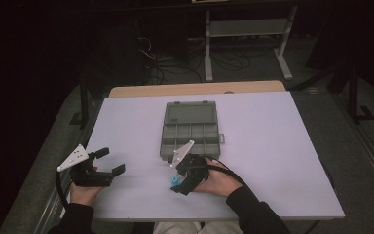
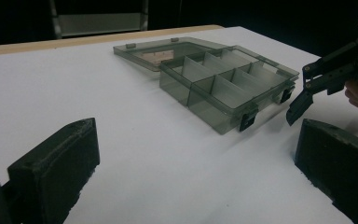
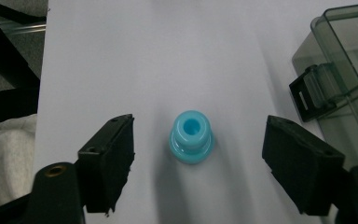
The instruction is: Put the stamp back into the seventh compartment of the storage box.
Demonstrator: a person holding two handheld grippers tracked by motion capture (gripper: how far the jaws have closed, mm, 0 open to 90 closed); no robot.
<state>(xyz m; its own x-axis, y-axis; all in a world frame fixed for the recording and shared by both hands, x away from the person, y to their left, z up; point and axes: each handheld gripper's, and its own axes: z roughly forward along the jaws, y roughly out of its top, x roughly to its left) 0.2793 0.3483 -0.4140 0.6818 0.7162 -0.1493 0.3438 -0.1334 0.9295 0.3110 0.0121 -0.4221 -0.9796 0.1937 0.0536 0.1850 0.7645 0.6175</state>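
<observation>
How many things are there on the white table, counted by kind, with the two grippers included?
Grippers: 2, the left gripper and the right gripper
Clear grey compartment box, lid open: 1
Small blue plastic part: 1
Total: 4

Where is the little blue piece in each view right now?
High view: the blue piece sits on the table under the right gripper, near the front edge.
Left gripper view: I cannot find it.
Right gripper view: centre, between the open jaws, untouched.
Shared landmark: the open grey compartment box.
</observation>
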